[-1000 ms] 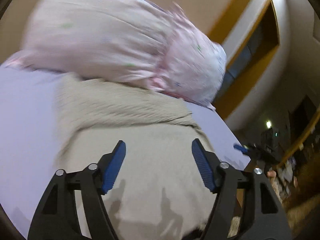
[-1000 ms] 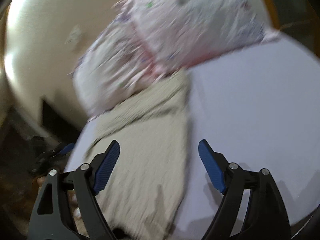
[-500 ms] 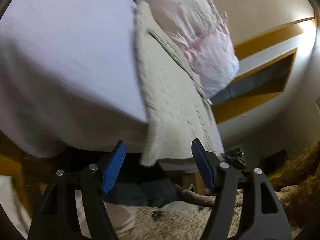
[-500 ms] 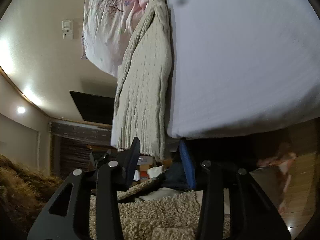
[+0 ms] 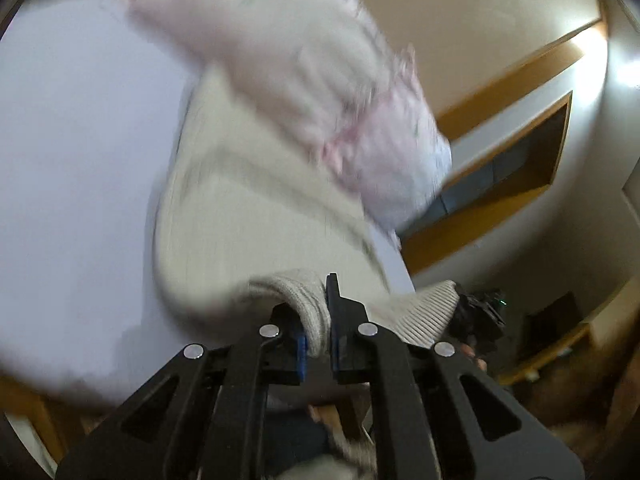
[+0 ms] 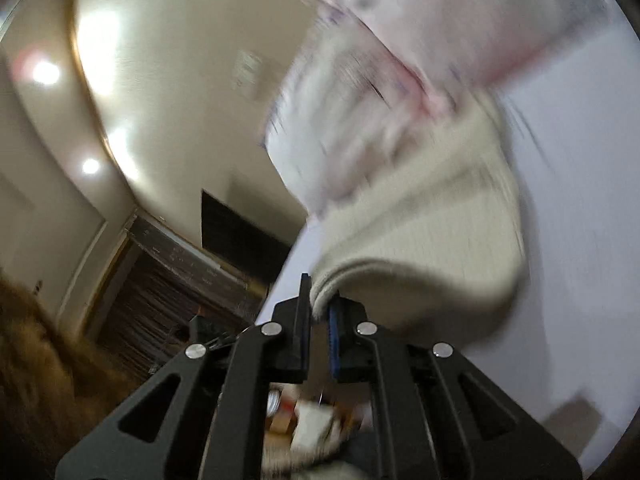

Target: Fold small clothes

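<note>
A cream ribbed knit garment (image 5: 248, 216) lies on a white bed (image 5: 72, 160); it also shows in the right wrist view (image 6: 432, 240). My left gripper (image 5: 318, 332) is shut on the garment's near hem and holds it lifted. My right gripper (image 6: 318, 320) is shut on the hem at the other corner, the cloth curling up from the bed (image 6: 580, 200). The far end of the garment is tucked under a pink patterned pillow (image 5: 320, 72). Both views are motion-blurred.
The pink pillow (image 6: 440, 40) lies at the bed's far end against a beige wall. A wooden-trimmed wall recess (image 5: 520, 168) is at the right. A dark doorway (image 6: 240, 232) and shaggy rug (image 6: 36, 360) lie off the bed's side.
Both grippers were open over the garment, dropped below the bed's edge, then closed on the hem. Now they have risen, lifting the hem back over the bed.
</note>
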A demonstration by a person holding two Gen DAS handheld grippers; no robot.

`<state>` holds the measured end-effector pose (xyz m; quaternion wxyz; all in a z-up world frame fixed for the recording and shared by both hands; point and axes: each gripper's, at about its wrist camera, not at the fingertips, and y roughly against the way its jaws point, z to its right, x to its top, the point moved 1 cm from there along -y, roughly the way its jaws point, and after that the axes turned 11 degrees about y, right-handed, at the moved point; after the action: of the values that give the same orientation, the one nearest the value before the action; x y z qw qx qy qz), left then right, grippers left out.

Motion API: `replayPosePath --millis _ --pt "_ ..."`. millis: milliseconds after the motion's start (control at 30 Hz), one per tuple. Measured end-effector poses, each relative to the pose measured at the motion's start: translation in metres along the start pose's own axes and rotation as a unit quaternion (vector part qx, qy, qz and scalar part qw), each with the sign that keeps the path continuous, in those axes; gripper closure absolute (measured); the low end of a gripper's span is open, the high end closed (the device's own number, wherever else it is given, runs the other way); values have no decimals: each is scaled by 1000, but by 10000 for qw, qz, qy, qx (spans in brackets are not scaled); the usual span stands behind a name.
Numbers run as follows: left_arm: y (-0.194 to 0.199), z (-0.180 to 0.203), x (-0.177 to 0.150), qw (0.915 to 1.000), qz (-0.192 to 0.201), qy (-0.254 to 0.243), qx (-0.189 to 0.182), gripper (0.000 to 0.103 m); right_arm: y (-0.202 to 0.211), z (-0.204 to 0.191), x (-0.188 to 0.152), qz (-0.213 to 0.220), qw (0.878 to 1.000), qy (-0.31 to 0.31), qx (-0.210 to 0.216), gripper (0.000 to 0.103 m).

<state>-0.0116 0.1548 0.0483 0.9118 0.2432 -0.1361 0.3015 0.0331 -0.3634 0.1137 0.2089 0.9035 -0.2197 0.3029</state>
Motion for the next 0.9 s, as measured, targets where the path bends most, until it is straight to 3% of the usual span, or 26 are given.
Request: replayPosePath --millis 100,167,233,267,333,400,433,467,500,533,567,633,667,700,767,900 --pt "-29 18 75 9961 801 -138 353 96 -36 32 65 526 9976 -113 -440 96" --pt "-71 16 124 9901 1044 -253 900 96 -59 72 91 729 9919 -570 -875 96" --pt "-112 8 154 9839 1020 -359 1426 96 -86 109 105 638 9845 -895 -1365 96" --pt "-137 2 167 9806 905 -388 1697 96 -104 131 111 443 9766 -996 -1854 96" --pt "-171 -11 169 9783 629 -295 1953 96 -129 167 110 11 9597 -1279 -2502 96" --pt "-190 -20 172 9745 454 -156 2191 96 -135 179 107 -22 9513 -1432 -2731 92" --pt "-193 -21 174 9748 402 -78 2195 96 -131 179 107 159 9476 -1432 -2851 90" --pt "-193 -19 176 9764 359 -28 2129 95 -121 173 109 548 9411 -1300 -3072 76" --pt "-191 -18 177 9790 293 20 2016 93 -113 167 110 749 9346 -1216 -3259 44" --pt "-184 -18 177 9811 244 63 1916 90 -102 159 111 1040 9253 -1118 -3472 30" --pt "-174 -16 175 9838 204 95 1779 83 -91 151 111 1316 9200 -1029 -3546 19" --pt "-146 -9 170 9869 393 -2 1562 47 -76 140 109 1516 9265 -871 -3333 19" --pt "-134 -8 170 9867 553 -70 1524 22 -72 138 106 1537 9312 -812 -3203 19" --pt "-119 -10 168 9858 711 -111 1516 19 -70 138 103 1546 9352 -746 -3096 19" --pt "-104 -20 165 9849 656 -16 1601 21 -69 140 95 1504 9423 -611 -2926 17" --pt "-101 -54 152 9836 218 524 1713 39 -84 159 84 1143 9531 -896 -2656 17"
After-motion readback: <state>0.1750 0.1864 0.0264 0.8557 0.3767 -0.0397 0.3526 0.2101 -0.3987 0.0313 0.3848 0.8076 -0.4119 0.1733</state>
